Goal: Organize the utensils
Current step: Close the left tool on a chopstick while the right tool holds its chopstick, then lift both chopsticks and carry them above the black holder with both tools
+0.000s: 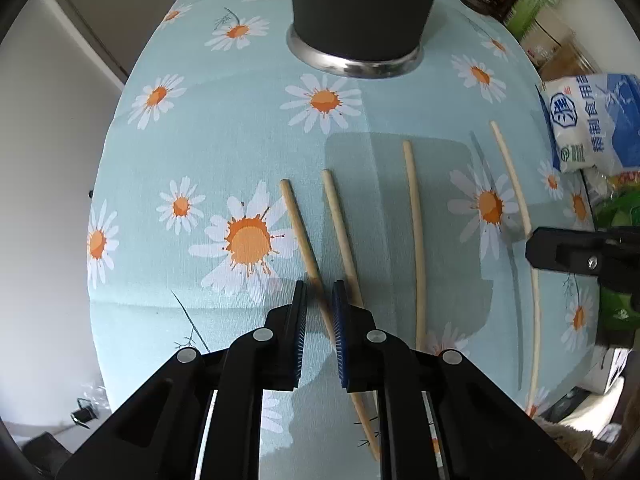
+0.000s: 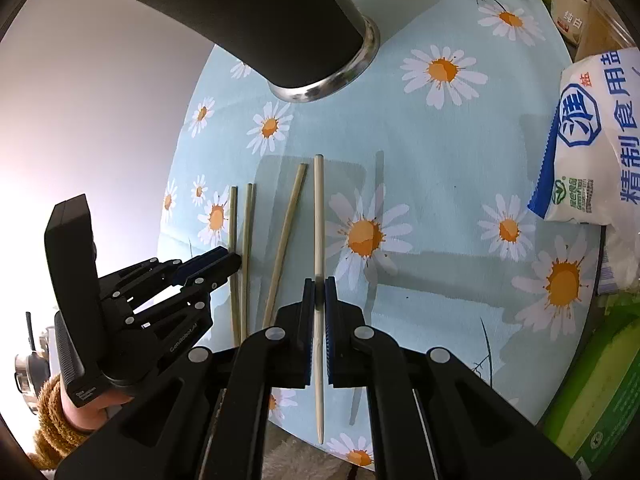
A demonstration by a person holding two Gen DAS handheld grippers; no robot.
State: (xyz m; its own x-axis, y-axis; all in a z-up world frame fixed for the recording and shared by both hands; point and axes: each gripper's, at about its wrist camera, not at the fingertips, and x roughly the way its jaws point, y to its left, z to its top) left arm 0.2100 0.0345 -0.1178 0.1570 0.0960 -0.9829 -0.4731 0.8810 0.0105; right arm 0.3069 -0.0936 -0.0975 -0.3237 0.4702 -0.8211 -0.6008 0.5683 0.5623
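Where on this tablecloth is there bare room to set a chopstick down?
Free: the cloth between the right gripper's chopstick and the salt bag, and the strip between the black holder and the chopstick tips. Crowded: the left side, where three chopsticks lie by the left gripper.

Bright daylight, soft shadows, strong fisheye bending at edges.

Daisy-print table, chopsticks, black cup

The right claw reaches forward low over the desk, jaws pinched nearly together. The left claw sits beside it, jaws parted, held by a bare hand.
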